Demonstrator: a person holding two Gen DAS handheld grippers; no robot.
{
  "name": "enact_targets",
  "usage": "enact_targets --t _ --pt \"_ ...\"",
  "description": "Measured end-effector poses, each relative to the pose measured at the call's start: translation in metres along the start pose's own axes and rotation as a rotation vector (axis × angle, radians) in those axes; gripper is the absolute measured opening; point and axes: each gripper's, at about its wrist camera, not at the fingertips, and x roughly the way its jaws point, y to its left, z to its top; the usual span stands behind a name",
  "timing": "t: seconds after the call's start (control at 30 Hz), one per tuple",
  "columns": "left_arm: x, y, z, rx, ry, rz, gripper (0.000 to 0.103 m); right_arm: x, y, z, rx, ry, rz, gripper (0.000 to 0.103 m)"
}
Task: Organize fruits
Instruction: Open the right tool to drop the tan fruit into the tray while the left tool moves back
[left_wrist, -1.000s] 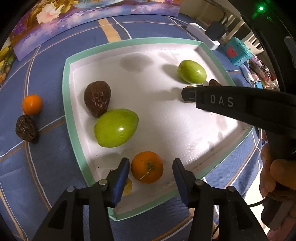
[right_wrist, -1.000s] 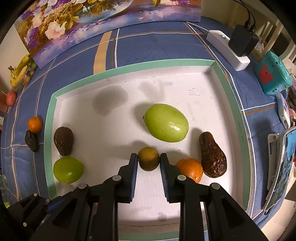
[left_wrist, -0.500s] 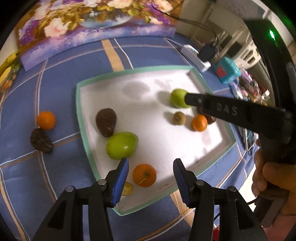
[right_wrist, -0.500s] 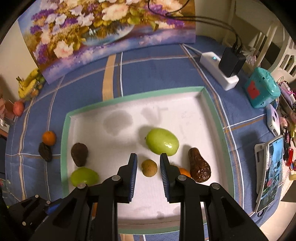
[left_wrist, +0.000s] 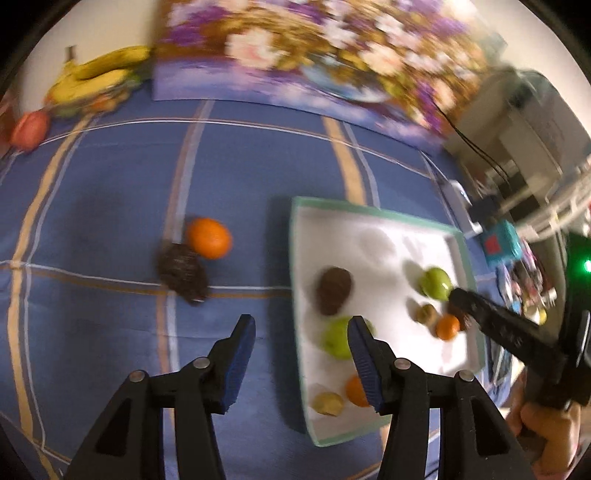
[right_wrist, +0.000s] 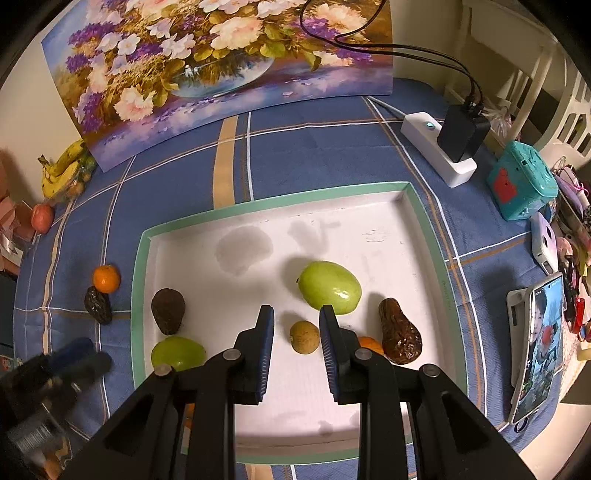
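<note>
Blue-padded left tongs (left_wrist: 301, 326) apart and empty over checked cloth (left_wrist: 110, 206); right tongs (right_wrist: 296, 314) clenched, empty, above tray (right_wrist: 295, 198).

empty right hand-held gripper (right_wrist: 296, 347) hovers above small brown fruit (right_wrist: 304, 336) in white tray (right_wrist: 373, 236).

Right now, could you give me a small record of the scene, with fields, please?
tray: white, green rim, on blue cloth
in tray: green fruits, dark fruits, small brown fruit
outside tray: orange beside wrinkled dark fruit
left hand-held gripper: open, empty, over the cloth
right hand-held gripper: empty, above the tray
</note>
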Motion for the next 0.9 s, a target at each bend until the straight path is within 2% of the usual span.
enact_targets --t 0.3,0.43,0.47,0.53,0.67,0.73,0.87,0.9 --pt "-0.011 0.048 0.01 -0.128 -0.035 0.048 0.068 0.0 0.022 0.0 -0.049 -0.009 0.002 0.026" --pt "-0.018 0.066 0.01 -0.163 -0.057 0.085 0.076 -0.001 0.034 0.0 -0.074 -0.016 0.001 0.027" --pt "-0.019 0.07 0.01 -0.168 -0.062 0.098 0.079 -0.001 0.037 0.0 -0.079 -0.018 0.002 0.03" --pt "-0.022 0.077 0.01 -0.177 -0.067 0.113 0.084 -0.002 0.043 0.0 -0.087 -0.024 0.003 0.044" --pt "-0.027 0.092 0.01 -0.204 -0.082 0.13 0.1 -0.001 0.057 -0.001 -0.109 -0.031 0.009 0.057" --pt "-0.029 0.098 0.011 -0.219 -0.09 0.143 0.102 -0.001 0.064 -0.001 -0.115 -0.035 0.011 0.069" --pt "-0.033 0.111 0.01 -0.241 -0.1 0.161 0.103 0.002 0.074 -0.001 -0.123 -0.033 0.022 0.071" --pt "-0.034 0.115 0.01 -0.248 -0.102 0.164 0.103 0.002 0.077 -0.001 -0.123 -0.032 0.022 0.077"
